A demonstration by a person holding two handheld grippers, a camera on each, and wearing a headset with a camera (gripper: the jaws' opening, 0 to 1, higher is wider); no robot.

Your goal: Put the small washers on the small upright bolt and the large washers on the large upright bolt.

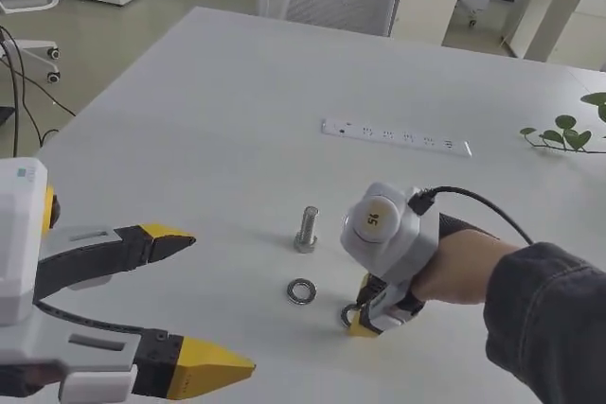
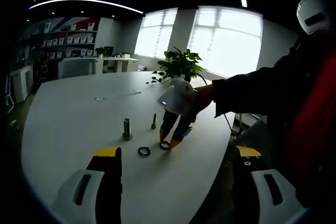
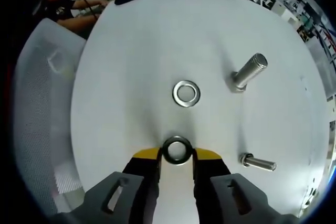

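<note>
My right gripper (image 3: 177,155) is clamping a washer (image 3: 177,140) on the counter (image 3: 131,51), a second washer (image 3: 176,93) lying just ahead; my left gripper (image 2: 177,151) is hanging with jaws apart.

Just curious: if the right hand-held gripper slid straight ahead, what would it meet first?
Probably the loose washer, just ahead of the right hand-held gripper and its held washer; depth is unclear.
</note>
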